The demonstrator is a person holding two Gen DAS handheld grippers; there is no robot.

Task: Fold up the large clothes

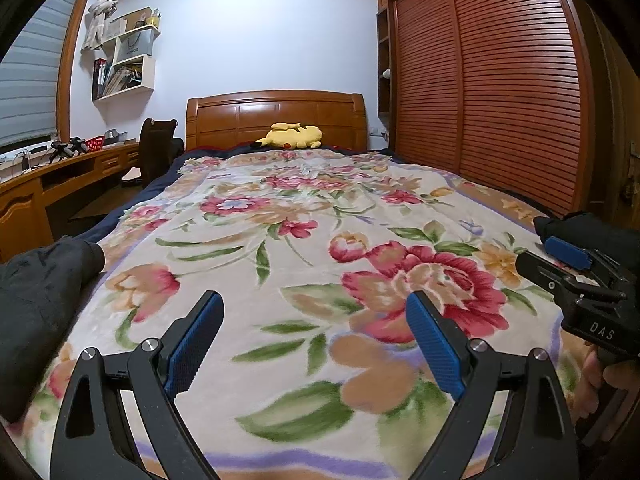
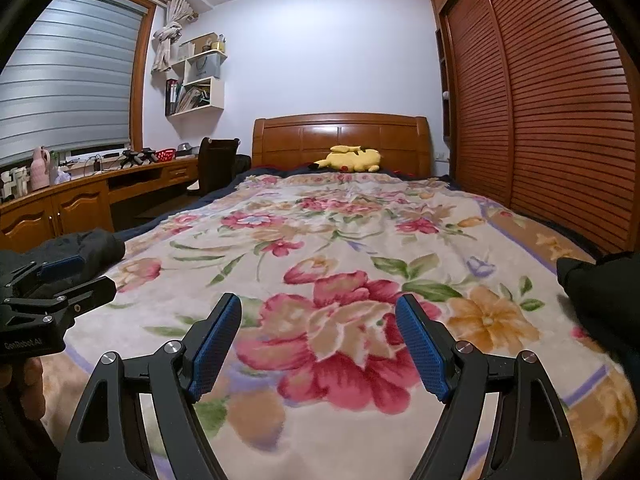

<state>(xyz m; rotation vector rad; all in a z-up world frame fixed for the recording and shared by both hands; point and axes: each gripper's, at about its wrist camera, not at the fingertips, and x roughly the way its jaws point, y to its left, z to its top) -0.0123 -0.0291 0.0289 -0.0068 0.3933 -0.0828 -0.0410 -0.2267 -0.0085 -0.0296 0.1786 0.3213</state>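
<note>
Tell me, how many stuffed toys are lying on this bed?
1. A yellow plush toy with black-tipped ears lies at the head of the bed, against the wooden headboard. Others could be hidden out of view.

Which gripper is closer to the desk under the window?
Left. The left gripper hovers over the bed on the desk side; the right gripper is beside it, toward the wardrobe.

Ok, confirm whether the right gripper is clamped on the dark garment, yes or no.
No: in the right wrist view the right gripper stands open over the floral blanket with nothing between its pads, and the dark garment lies off to its side.
</note>
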